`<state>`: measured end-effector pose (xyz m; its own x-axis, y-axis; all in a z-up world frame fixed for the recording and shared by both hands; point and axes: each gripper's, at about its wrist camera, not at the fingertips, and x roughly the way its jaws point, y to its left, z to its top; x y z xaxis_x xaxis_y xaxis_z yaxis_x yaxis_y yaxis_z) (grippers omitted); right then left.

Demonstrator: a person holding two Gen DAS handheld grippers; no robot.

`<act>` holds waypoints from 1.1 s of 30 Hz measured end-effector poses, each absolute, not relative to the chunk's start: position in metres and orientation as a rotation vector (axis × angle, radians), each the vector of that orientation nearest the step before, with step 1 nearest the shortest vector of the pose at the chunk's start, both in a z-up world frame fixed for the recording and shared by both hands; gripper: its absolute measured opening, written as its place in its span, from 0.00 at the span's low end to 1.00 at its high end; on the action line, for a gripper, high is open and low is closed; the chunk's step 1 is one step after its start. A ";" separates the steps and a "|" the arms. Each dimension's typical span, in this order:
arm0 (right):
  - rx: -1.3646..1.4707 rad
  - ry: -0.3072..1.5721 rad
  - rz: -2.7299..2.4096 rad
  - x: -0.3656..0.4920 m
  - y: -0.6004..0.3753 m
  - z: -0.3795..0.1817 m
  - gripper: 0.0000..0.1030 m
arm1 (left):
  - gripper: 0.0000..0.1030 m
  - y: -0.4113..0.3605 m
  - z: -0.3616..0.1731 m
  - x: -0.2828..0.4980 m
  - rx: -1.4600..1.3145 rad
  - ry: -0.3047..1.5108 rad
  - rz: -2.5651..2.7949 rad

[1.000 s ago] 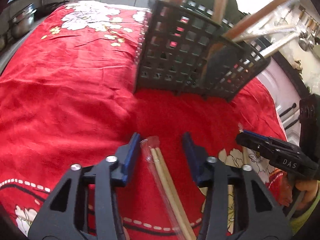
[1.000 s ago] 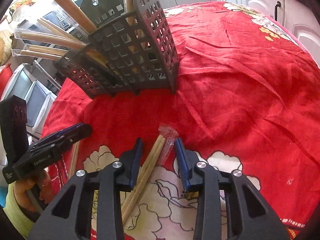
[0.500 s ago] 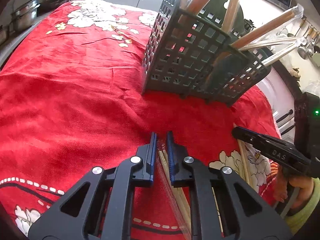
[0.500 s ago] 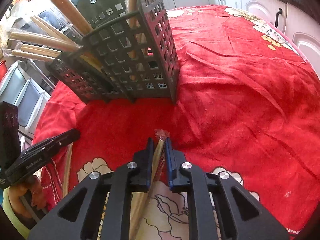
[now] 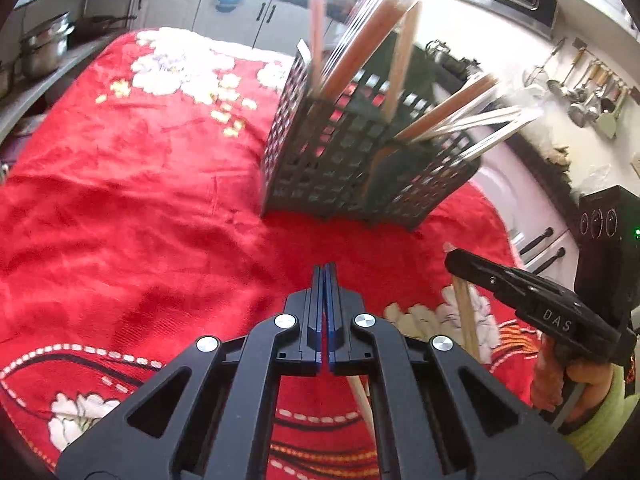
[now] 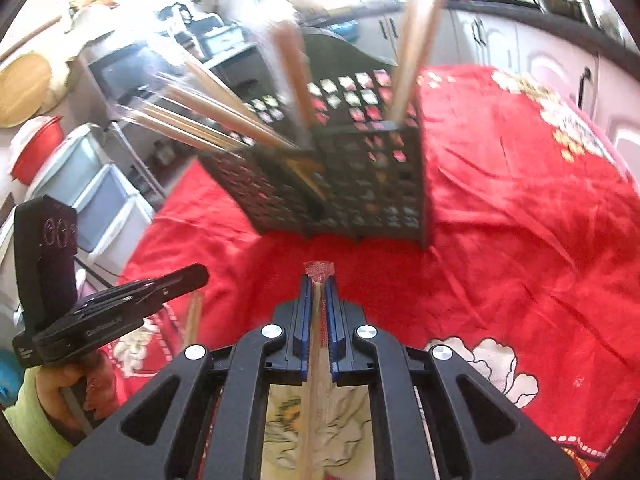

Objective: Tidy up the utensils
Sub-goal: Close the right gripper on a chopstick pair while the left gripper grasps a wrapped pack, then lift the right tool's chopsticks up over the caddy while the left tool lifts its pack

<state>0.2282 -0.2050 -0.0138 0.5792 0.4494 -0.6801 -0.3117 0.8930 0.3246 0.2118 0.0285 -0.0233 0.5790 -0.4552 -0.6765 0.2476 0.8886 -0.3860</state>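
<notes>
Now right tongs clamped on wrapped chopsticks, basket ahead

The cloth was plush red fabric, soft and faintly sheened, with printed flowers. The basket was dark matt plastic lattice. The chopsticks were pale, smooth wood in a clear glossy wrapper. Both grippers, left and right, were matt black plastic with bright metal screws and blue ribbed pads. The pot was shiny metal.
</notes>
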 end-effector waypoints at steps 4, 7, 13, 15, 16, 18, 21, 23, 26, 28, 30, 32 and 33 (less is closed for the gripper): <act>0.163 0.784 0.481 0.215 -0.201 0.010 0.07 | 0.00 0.030 0.001 0.202 -0.259 0.805 -0.433; 0.159 0.737 0.497 0.205 -0.201 0.027 0.06 | 0.00 0.029 0.020 0.197 -0.255 0.760 -0.443; 0.144 0.660 0.517 0.192 -0.205 0.053 0.06 | 0.00 0.030 0.056 0.186 -0.241 0.672 -0.454; 0.138 0.636 0.517 0.189 -0.206 0.061 0.06 | 0.00 0.030 0.066 0.184 -0.239 0.649 -0.458; 0.137 0.623 0.519 0.186 -0.207 0.064 0.06 | 0.00 0.030 0.072 0.183 -0.239 0.636 -0.461; 0.134 0.602 0.521 0.183 -0.208 0.071 0.06 | 0.00 0.029 0.083 0.182 -0.236 0.611 -0.465; 0.130 0.567 0.518 0.178 -0.212 0.080 0.06 | 0.00 0.028 0.096 0.182 -0.236 0.582 -0.475; 0.128 0.545 0.517 0.175 -0.215 0.087 0.06 | 0.00 0.027 0.104 0.182 -0.233 0.565 -0.480; 0.122 0.515 0.511 0.172 -0.220 0.095 0.06 | 0.00 0.024 0.117 0.182 -0.226 0.538 -0.488; 0.117 0.492 0.506 0.170 -0.222 0.102 0.06 | 0.00 0.020 0.125 0.182 -0.221 0.523 -0.496; 0.114 0.471 0.499 0.168 -0.225 0.109 0.06 | 0.00 0.017 0.132 0.181 -0.214 0.511 -0.502; 0.113 0.441 0.489 0.168 -0.230 0.118 0.06 | 0.00 0.013 0.140 0.182 -0.207 0.496 -0.508; 0.113 0.430 0.484 0.168 -0.231 0.121 0.06 | 0.00 0.011 0.145 0.182 -0.204 0.485 -0.512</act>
